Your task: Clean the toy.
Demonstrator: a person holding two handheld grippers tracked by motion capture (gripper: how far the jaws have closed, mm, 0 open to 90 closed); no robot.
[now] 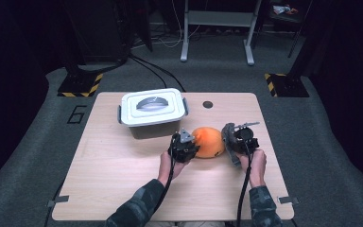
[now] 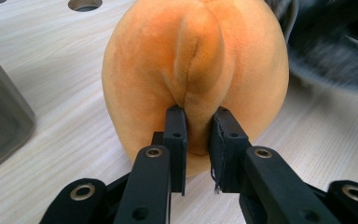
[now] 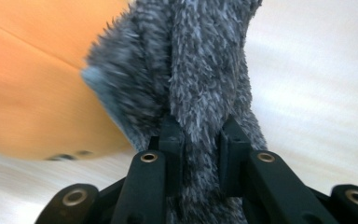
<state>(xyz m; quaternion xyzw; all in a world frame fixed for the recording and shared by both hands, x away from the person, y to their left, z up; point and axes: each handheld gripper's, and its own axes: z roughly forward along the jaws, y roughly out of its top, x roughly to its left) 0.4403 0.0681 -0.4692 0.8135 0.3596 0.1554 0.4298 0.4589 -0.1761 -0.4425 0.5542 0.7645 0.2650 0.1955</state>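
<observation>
An orange plush toy [image 1: 208, 142] lies on the wooden counter [image 1: 123, 179], a little right of centre and just in front of a lidded grey storage box [image 1: 152, 112]. The left gripper [image 1: 185, 147] meets the toy's left end; in the left gripper view its jaws pinch a raised fold of orange plush [image 2: 196, 93] between them, the fold hiding the inner faces of the jaws. The right gripper [image 1: 236, 139] sits at the toy's right end, where a dark grey furry part [image 1: 228, 138] joins the orange body. In the right gripper view the jaws are closed on that grey fur [image 3: 200, 93], whose long pile spills over the jaw tips and covers them, so just how deep the grip goes is hard to make out. That view is blurred, with the orange body a smear at the left edge. From above, both grippers cover the ends of the toy, and what kind of figure it is cannot be told. The person's hands hold the grippers from below, camouflage sleeves [image 1: 137, 210] cut off by the bottom edge. A small round hole [image 1: 208, 104] shows in the counter beyond the toy.
</observation>
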